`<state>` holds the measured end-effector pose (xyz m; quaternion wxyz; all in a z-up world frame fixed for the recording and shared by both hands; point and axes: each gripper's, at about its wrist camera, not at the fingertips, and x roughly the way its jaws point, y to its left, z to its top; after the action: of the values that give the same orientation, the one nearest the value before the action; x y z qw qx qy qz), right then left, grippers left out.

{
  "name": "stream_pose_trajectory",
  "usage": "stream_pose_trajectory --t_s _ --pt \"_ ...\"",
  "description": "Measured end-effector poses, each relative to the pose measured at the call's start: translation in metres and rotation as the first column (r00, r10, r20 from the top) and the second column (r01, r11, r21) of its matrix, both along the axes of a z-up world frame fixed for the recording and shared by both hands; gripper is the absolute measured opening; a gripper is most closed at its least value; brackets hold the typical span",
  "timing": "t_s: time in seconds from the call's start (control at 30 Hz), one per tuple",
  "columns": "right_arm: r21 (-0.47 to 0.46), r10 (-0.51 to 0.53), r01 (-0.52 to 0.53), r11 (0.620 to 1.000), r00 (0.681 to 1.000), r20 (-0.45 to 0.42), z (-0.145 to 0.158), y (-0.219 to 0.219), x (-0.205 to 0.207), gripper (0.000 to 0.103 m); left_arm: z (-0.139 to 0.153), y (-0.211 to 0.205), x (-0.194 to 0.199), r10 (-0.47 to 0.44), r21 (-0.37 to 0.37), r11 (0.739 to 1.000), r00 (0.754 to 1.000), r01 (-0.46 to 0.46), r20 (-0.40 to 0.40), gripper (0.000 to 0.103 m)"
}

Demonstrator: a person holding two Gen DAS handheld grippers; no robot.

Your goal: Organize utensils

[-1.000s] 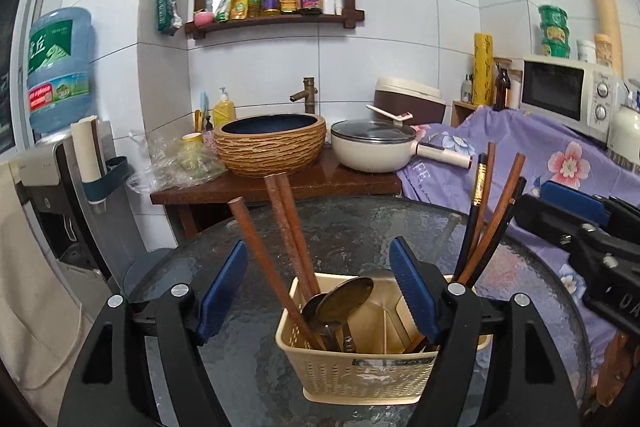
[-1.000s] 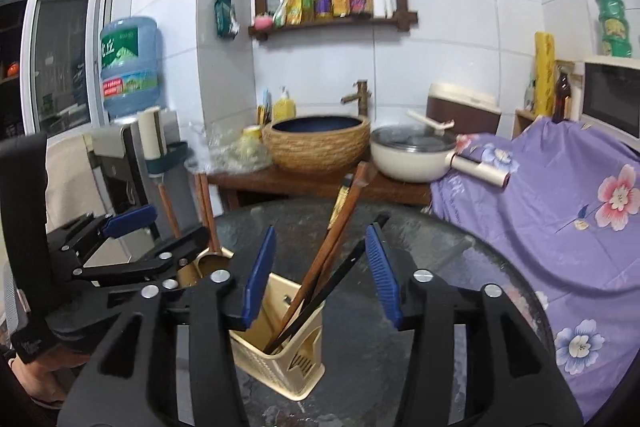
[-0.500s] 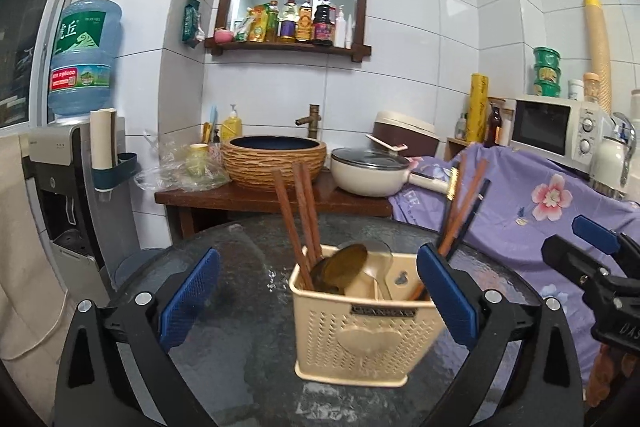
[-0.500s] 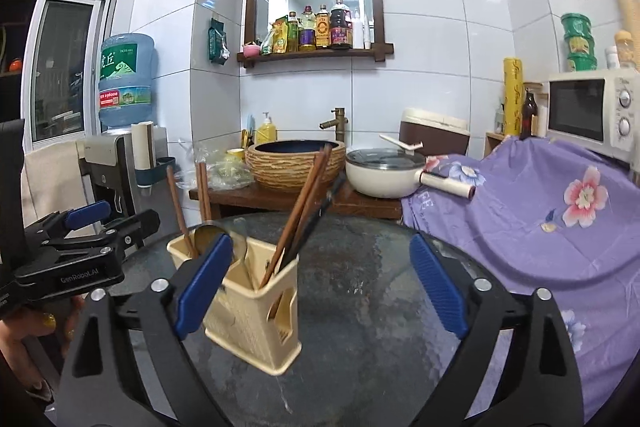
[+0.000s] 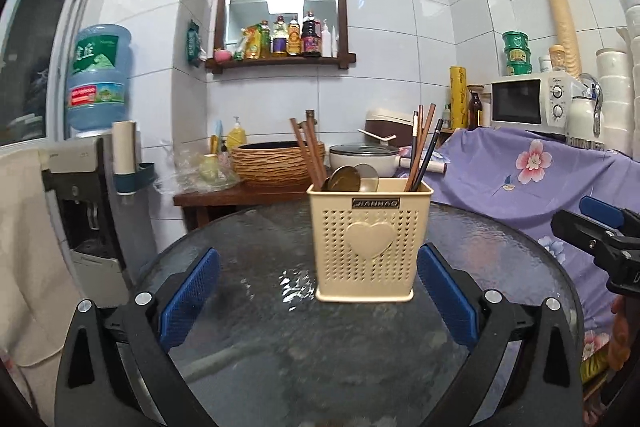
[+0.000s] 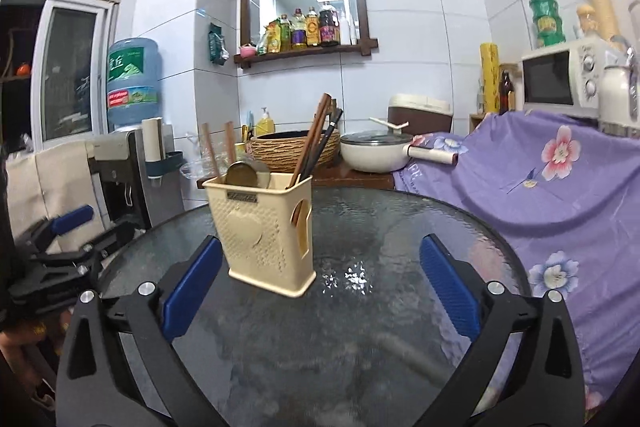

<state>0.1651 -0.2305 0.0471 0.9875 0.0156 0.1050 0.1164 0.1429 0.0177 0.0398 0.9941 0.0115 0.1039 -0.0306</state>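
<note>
A cream perforated utensil holder (image 5: 370, 239) (image 6: 260, 231) stands upright on the round glass table (image 5: 280, 347). Brown wooden chopsticks (image 5: 308, 151) and metal spoons (image 5: 348, 179) stick out of its left side, and dark chopsticks (image 5: 422, 151) (image 6: 316, 143) out of its right. My left gripper (image 5: 318, 251) is open just in front of the holder and touches nothing. My right gripper (image 6: 320, 241) sits to the holder's right; its jaws are opening and hold nothing. Each gripper shows at the edge of the other's view.
Behind the table is a wooden stand with a woven basin (image 5: 276, 163) and a lidded white pan (image 5: 364, 157). A purple flowered cloth (image 6: 540, 187) covers the right side, under a microwave (image 5: 528, 101). A water dispenser (image 5: 96, 163) stands at the left.
Both grippers drew back from the holder and sank toward the table while their jaws spread wide. The chopsticks that stood between the right jaws now stay in the holder.
</note>
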Motion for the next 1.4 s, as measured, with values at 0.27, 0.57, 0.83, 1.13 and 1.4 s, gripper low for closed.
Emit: stream_pose_trajectory --t_s 0.27,0.57,0.83,1.13,1.4 --pt "-0.040 0.040 -0.038 0.998 0.997 0.060 -0.005 0.019 -0.082 0.097 -0.009 0.012 -0.076 -0.016 -0.049 0.999 1.000 0.015 -0.020 0.096" --pt "-0.061 -0.014 0.019 0.998 0.996 0.085 -0.017 0.021 -0.127 0.097 -0.006 0.009 -0.119 -0.021 -0.090 0.996 0.999 0.024 0.037 0.097" --pt "-0.036 -0.029 0.033 0.999 0.995 0.096 -0.014 0.013 -0.142 0.097 -0.005 0.001 -0.136 -0.017 -0.083 0.996 0.998 0.022 0.054 0.097" --pt "-0.035 -0.019 0.022 0.999 0.997 0.081 -0.015 0.017 -0.142 0.097 -0.010 0.002 -0.138 -0.014 -0.085 0.996 0.999 0.016 0.031 0.097" --pt "-0.043 -0.007 0.011 0.999 0.998 0.070 -0.016 0.021 -0.140 0.097 -0.010 0.003 -0.140 0.007 -0.076 0.997 0.999 -0.004 0.032 0.097"
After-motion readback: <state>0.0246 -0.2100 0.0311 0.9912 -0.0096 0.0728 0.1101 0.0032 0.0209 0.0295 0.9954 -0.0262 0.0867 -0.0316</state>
